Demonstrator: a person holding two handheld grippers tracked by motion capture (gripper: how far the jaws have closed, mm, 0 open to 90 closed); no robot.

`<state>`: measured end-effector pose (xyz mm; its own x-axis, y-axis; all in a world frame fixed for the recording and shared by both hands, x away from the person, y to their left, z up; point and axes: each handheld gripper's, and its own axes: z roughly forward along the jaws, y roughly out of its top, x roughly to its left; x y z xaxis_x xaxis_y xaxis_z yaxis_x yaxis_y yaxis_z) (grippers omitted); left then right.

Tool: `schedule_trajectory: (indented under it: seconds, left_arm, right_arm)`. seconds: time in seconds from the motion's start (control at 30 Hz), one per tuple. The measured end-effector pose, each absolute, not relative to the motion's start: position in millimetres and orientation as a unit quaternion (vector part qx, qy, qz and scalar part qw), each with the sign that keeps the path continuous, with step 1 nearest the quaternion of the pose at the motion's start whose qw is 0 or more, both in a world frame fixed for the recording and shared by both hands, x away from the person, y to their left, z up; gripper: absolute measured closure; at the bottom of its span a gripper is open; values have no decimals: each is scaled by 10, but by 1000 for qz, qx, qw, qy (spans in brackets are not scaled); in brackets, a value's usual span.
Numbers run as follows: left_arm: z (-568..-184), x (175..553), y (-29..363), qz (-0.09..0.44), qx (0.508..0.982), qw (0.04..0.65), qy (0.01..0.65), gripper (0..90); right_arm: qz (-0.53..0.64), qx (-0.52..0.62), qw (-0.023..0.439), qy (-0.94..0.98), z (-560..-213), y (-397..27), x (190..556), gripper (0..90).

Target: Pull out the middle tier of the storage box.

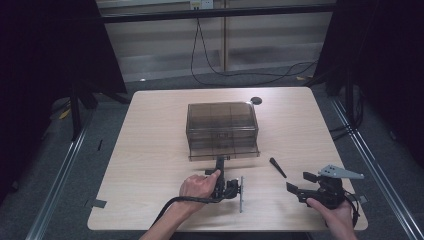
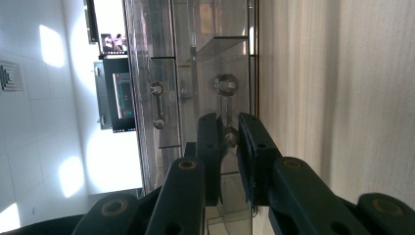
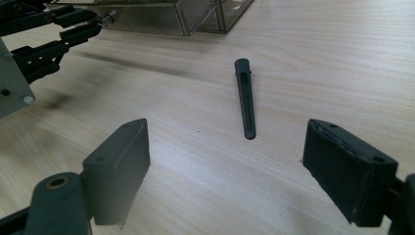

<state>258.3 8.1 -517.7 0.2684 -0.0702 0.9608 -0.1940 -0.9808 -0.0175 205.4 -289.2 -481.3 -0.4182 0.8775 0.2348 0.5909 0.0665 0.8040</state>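
Drawer handle [image 2: 226,110] of the smoky clear box [image 1: 222,127] is the thing we work on now. We see it in the left gripper view as a thin clear bar with a round knob at each end, on the front of the lower drawer [image 1: 224,153], which stands a little out of the box toward the near edge of the table [image 1: 150,150]. The box itself stands near the middle of the table, a bit closer to the far edge.

Our left gripper [image 2: 230,139] is turned on its side and its jaws are closed on this handle, one pad on each side of the bar. A second, similar handle [image 2: 157,105] sits just beside on the upper drawer, not touched.

Our right gripper [image 3: 225,166] rests near the near right corner of the table, with its jaws wide apart and nothing between them. A black tapered peg [image 3: 245,98] lies flat on the wood just ahead of it, between the box and this gripper.
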Motion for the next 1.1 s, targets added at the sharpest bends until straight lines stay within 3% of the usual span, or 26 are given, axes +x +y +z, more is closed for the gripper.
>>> schedule_trajectory:
  seconds: [1.1]
  left_arm:
    - [-5213,2481,172,581,807,60,-89,799]
  right_arm:
    - [447,516,157,714,-4826,-2889,2069,173]
